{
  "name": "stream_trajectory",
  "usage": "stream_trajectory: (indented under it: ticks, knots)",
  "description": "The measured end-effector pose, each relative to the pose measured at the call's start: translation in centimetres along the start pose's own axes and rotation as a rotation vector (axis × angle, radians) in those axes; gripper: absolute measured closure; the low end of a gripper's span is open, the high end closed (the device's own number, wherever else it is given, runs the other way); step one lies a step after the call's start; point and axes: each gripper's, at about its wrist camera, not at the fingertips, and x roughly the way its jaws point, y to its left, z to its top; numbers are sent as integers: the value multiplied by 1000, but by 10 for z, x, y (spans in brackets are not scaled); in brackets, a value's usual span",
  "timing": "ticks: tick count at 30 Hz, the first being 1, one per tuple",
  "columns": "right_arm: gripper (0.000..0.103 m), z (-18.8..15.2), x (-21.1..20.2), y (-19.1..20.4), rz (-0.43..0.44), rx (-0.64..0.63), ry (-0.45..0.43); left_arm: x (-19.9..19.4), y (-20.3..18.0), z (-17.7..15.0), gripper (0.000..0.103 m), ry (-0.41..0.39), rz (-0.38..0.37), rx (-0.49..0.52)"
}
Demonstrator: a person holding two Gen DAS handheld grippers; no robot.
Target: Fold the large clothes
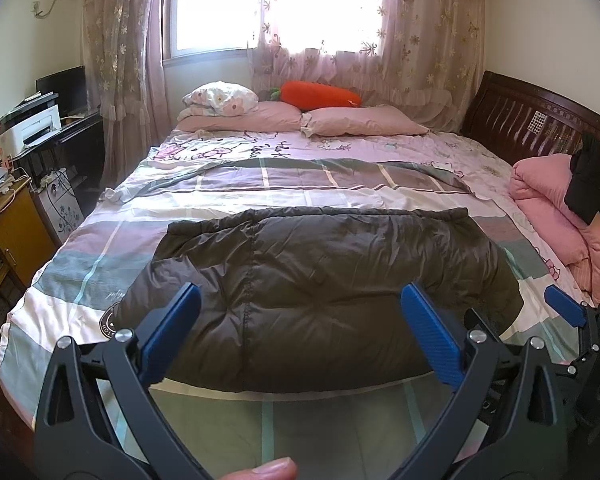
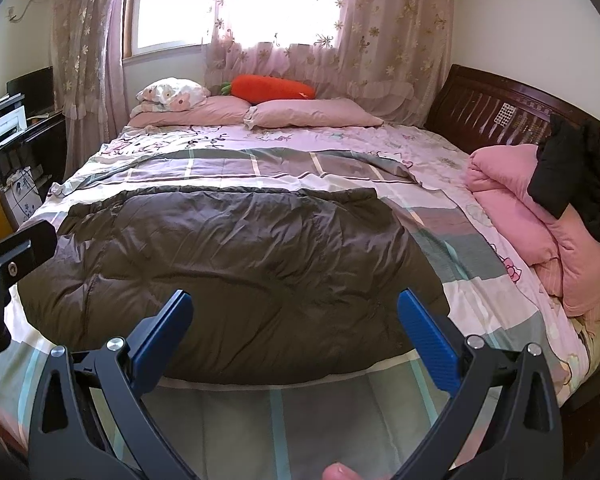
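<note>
Bed: a wide bed (image 1: 100, 240) under a plaid quilt, dark wooden headboard (image 1: 532, 120) on the right side.
Room: pink flowered curtains (image 1: 420, 40) over a bright window; pillows (image 1: 364, 120) and a carrot plush (image 1: 320, 94) at the far side; folded pink bedding (image 1: 548, 196) at right.
Jacket: brown puffer jacket (image 1: 320, 280) lies flat near the close edge, long axis running left to right across the bed.
Left claw (image 1: 300, 336): released, spread wide above the jacket's near hem.
Right claw (image 2: 296, 340): released, likewise empty.

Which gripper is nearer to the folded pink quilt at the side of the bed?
Right. The right gripper hangs open over the brown jacket on the side where the pink quilt lies. The left gripper, also open, is further from the quilt, with the right gripper between them.
</note>
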Motion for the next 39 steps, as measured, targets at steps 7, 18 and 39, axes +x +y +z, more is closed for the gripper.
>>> stream_trajectory:
  ticks: [7,18,39]
  knots:
    - [1,0,-1,1,-1,1,1,0,0,0,2,1,-3,0]
    - [1,-3,5,0,16,-13,9,-1,1,-1,2,1,-4,1]
    - [1,-6,10,-2,30,-32,14,-1,0,-3,2,14,-36,57]
